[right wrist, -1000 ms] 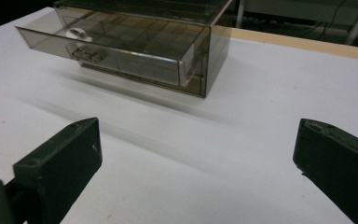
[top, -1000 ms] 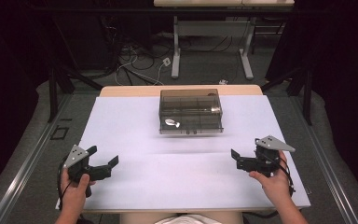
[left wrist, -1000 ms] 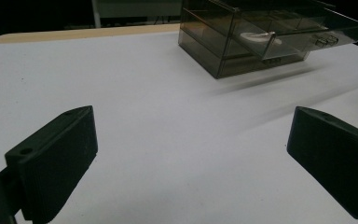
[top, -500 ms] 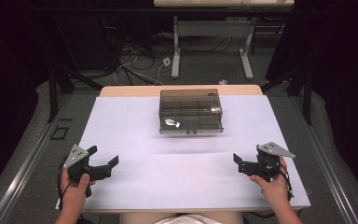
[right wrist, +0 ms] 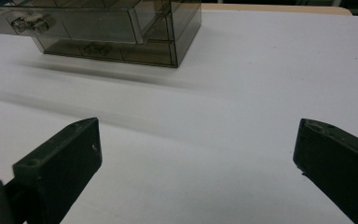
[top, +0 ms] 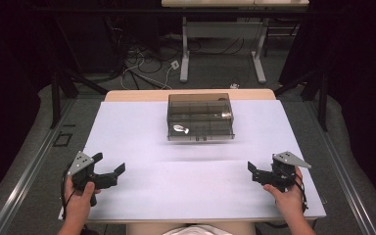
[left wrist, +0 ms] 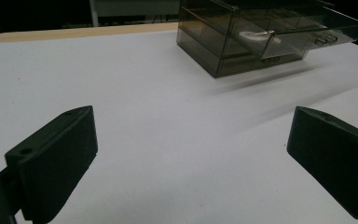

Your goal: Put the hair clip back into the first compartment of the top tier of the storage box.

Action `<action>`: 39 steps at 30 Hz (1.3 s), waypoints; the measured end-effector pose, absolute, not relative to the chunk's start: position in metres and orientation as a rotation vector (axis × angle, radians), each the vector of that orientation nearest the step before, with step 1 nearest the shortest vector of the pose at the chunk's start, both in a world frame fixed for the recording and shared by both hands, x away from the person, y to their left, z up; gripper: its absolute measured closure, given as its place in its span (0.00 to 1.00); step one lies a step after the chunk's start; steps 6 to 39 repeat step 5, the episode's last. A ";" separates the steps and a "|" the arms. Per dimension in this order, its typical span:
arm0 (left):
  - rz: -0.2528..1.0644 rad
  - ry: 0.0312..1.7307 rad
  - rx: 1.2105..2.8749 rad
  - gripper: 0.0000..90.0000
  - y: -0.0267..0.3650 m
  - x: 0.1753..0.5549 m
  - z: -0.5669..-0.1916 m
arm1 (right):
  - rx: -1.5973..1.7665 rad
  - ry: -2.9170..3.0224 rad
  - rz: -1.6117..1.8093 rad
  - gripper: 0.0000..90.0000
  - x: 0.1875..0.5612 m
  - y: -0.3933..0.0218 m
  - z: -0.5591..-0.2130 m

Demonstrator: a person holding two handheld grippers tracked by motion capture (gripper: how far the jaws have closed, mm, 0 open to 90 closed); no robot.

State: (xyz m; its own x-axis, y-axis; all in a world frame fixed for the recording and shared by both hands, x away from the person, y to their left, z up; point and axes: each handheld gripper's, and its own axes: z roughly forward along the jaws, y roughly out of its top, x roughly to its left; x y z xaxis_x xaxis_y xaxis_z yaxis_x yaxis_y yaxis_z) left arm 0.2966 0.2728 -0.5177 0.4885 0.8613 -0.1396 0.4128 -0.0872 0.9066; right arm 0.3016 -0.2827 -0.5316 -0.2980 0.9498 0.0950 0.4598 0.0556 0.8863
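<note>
While both hands rest at the near edge of the tabletop (top: pixel 142 142), nothing is gripped: the left tool (top: pixel 108 174) sits at the near left corner with its jaws spread wide and empty, and the right tool (top: pixel 258 174) sits at the near right corner, likewise wide open and holding nothing. In each gripper view the two black jaws frame bare white surface, which fits a waiting pose in which both tools point inward toward the middle. The smoky clear drawer box (top: pixel 199 116) stands at the far centre of the tabletop, well apart from both tools, with its front facing the person, probably so the drawers can be pulled toward the near side. One upper drawer (left wrist: pixel 307 35) stands out from the box, and a small white object (left wrist: pixel 256 36) lies inside it; I cannot tell what that object is. Small knobs (right wrist: pixel 30 24) show on the drawer front in the right gripper view. Judging from this layout, the work concerns that open drawer, and either tool has a long, clear reach ahead to it.
</note>
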 end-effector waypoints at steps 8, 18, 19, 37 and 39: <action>0.545 1.095 1.709 0.02 0.273 0.298 -0.518 | 1.426 1.794 1.199 0.01 0.300 -0.282 -0.530; 0.545 1.095 1.709 0.02 0.273 0.298 -0.518 | 1.426 1.794 1.199 0.01 0.300 -0.282 -0.530; 0.545 1.095 1.709 0.02 0.273 0.298 -0.518 | 1.426 1.794 1.199 0.01 0.300 -0.282 -0.530; 0.545 1.095 1.709 0.02 0.273 0.298 -0.518 | 1.426 1.794 1.199 0.01 0.300 -0.282 -0.530; 0.545 1.095 1.709 0.02 0.273 0.298 -0.518 | 1.426 1.794 1.199 0.01 0.300 -0.282 -0.530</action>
